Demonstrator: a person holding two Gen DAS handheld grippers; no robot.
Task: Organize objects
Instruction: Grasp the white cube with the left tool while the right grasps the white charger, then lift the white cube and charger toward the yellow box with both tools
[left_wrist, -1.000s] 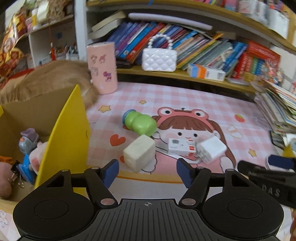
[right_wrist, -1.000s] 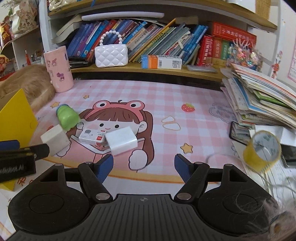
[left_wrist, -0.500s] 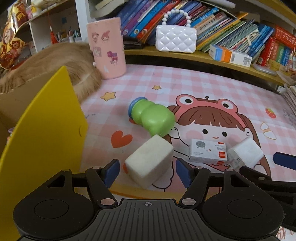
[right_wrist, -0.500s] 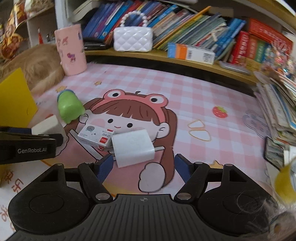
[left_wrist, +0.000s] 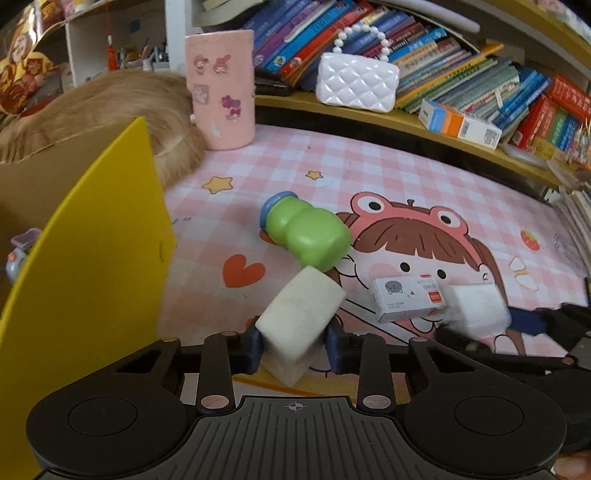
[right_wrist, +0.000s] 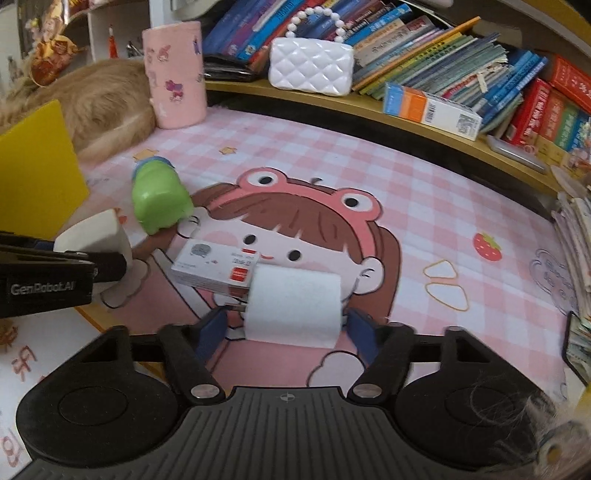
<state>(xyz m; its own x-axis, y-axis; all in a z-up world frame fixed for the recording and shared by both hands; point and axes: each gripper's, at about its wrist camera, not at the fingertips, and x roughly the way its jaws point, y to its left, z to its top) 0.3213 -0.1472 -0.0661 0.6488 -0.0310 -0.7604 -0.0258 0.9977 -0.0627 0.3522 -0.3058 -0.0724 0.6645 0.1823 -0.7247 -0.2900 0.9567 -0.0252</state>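
Observation:
A cream foam block (left_wrist: 301, 314) lies tilted on the pink cartoon mat (left_wrist: 369, 166). My left gripper (left_wrist: 294, 349) has its jaws closing, and both blue pads press on the block's sides. A white charger cube (right_wrist: 295, 306) sits between the fingers of my right gripper (right_wrist: 286, 332). Its jaws are closing too: the right pad touches the cube, while a small gap shows at the left pad. A small white box with a red label (right_wrist: 216, 267) leans against the cube. Behind lies a green toy bottle (left_wrist: 306, 236) on its side.
A cardboard box with a yellow flap (left_wrist: 85, 266) stands at the left, toys inside. Behind it are an orange furry animal (left_wrist: 110, 99) and a pink cup (left_wrist: 221, 88). A shelf with books and a white purse (left_wrist: 356, 83) lines the back. Stacked books (right_wrist: 576, 240) stand at the right.
Both grippers came forward and down onto the mat. The left jaws narrowed onto the cream block, and the right jaws narrowed around the white charger cube.

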